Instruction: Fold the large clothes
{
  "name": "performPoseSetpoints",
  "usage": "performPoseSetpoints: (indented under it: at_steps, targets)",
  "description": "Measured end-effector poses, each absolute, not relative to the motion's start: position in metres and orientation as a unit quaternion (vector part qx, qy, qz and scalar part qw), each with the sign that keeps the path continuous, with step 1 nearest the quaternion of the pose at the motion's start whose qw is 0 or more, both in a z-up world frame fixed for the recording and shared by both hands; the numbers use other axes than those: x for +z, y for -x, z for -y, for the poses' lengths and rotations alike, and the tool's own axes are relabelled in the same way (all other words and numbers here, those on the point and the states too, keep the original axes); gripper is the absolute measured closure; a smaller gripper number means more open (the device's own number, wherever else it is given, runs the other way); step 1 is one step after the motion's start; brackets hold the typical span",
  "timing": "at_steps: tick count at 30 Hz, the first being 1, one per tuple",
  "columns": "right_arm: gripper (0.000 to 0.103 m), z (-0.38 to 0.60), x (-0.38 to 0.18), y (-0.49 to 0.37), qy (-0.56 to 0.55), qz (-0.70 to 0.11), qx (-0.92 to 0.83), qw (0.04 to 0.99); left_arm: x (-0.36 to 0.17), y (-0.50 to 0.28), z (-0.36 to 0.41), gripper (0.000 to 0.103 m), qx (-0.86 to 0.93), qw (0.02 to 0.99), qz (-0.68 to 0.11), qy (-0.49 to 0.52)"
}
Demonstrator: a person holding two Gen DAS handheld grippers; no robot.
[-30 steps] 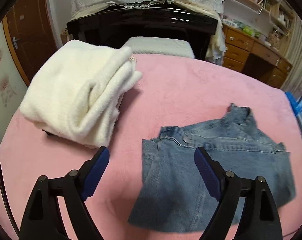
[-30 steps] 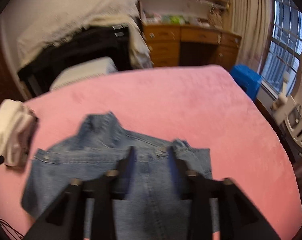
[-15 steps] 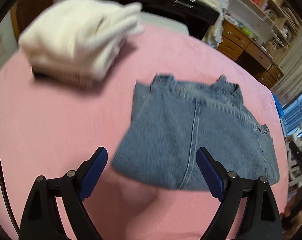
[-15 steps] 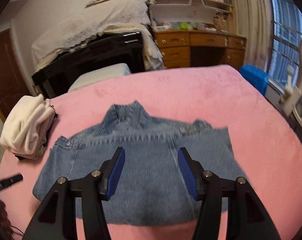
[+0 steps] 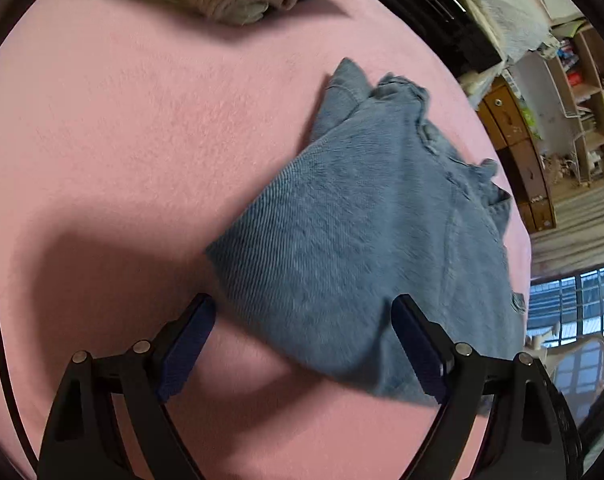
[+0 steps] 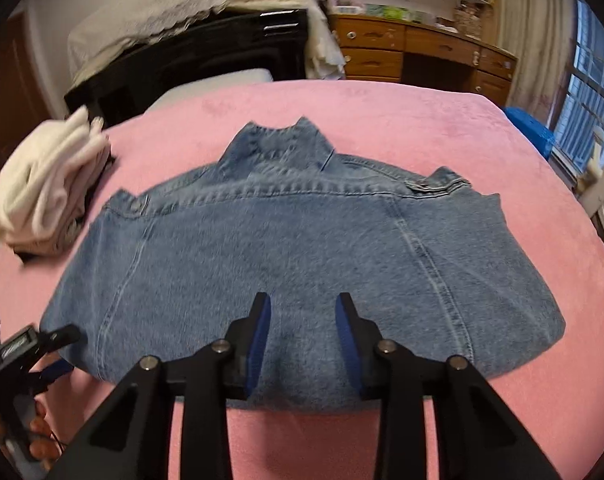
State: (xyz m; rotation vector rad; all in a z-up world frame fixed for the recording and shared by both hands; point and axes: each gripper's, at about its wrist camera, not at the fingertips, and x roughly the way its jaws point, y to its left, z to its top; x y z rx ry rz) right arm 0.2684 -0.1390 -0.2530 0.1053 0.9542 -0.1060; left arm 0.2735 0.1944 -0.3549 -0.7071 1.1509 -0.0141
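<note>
Right hand-held gripper closing over the near hem of the denim jacket, cloth between the jaws. Left hand-held gripper spread wide, empty, straddling the jacket's near-left corner on the pink bed. Risk: pinching only one layer, spoiling the fold. No legible writing.

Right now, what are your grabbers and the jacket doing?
Left gripper open at denim jacket corner. Right gripper closing over near hem. White clothes pile clear.

Pink plush bed cover underneath; on it lay a folded denim jacket, flat, and near its left, apart, cream folded clothes.
</note>
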Motion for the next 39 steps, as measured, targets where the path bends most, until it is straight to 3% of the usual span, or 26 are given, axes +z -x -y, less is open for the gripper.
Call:
performPoseSetpoints:
  at_steps: [6, 9, 11, 21, 29, 39]
  targets:
    - [0.075, 0.128, -0.255, -0.267, -0.038, -0.473, -0.041, 0.879, -0.357, -0.299, -0.176, 0.015, -0.012, 0.808, -0.518, 0.282]
    - [0.075, 0.121, -0.257, -0.270, -0.025, -0.478, -0.038, 0.877, -0.354, -0.313, -0.177, 0.043, -0.007, 0.809, -0.515, 0.283]
    - [0.076, 0.118, -0.261, -0.274, -0.018, -0.483, -0.036, 0.875, -0.354, -0.318, -0.183, 0.082, -0.005, 0.799, -0.516, 0.309]
    - [0.092, 0.106, -0.292, -0.302, 0.003, -0.507, -0.016, 0.862, -0.290, -0.314, -0.163, 0.089, -0.014, 0.841, -0.476, 0.258]
    - [0.092, 0.116, -0.328, -0.308, -0.031, -0.530, -0.008, 0.848, -0.217, -0.299, -0.106, 0.090, -0.088, 0.887, -0.411, 0.191]
    - [0.096, 0.168, -0.302, -0.291, -0.116, -0.513, 0.054, 0.849, -0.145, -0.287, 0.002, 0.090, -0.187, 0.905, -0.362, 0.124]
